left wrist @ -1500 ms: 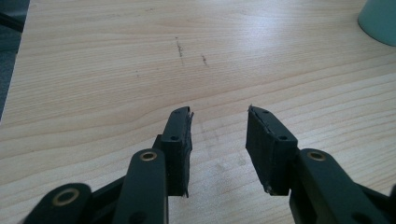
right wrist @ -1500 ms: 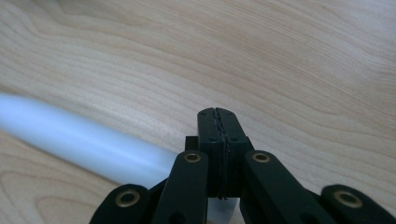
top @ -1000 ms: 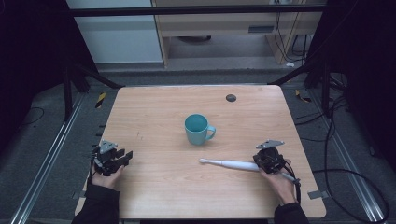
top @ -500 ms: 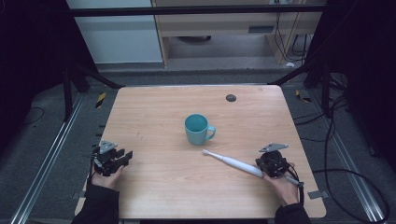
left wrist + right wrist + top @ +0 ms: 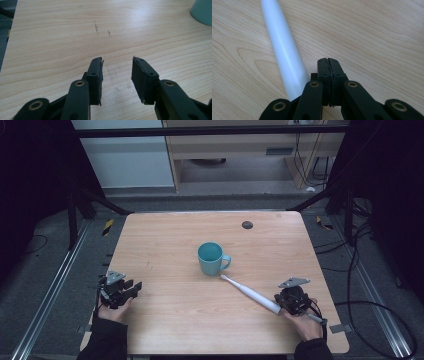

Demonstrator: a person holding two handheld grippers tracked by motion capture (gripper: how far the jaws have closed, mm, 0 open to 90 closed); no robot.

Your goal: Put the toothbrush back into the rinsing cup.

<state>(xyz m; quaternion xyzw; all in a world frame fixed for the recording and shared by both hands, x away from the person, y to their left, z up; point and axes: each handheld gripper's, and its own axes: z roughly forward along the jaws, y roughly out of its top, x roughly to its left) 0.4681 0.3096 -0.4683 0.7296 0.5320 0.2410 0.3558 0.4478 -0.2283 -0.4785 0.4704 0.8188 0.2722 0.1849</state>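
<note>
On the near right part of the desk (image 5: 165,235) my right claw (image 5: 286,303) sits with its jaws pressed flat together, nothing between them; in the right gripper view the two black pads (image 5: 323,72) meet along a thin seam; the white toothbrush (image 5: 249,293) lies just to their left, its thick handle end running beside the claw and under the left link, so close that I cannot tell whether it touches; it is outside the jaws, not gripped. From above, the toothbrush lies slantwise on the wood, its small brush head pointing up toward the teal mug (image 5: 212,258) and stopping just short of the mug's handle; the mug stands upright near the middle of the desk. At the near left edge my left claw (image 5: 131,290) rests with its jaws apart, a clear gap of bare wood between the pads (image 5: 96,75); it holds nothing and touches nothing but the desk; a corner of the mug shows far off at the top right of the left gripper view.
</note>
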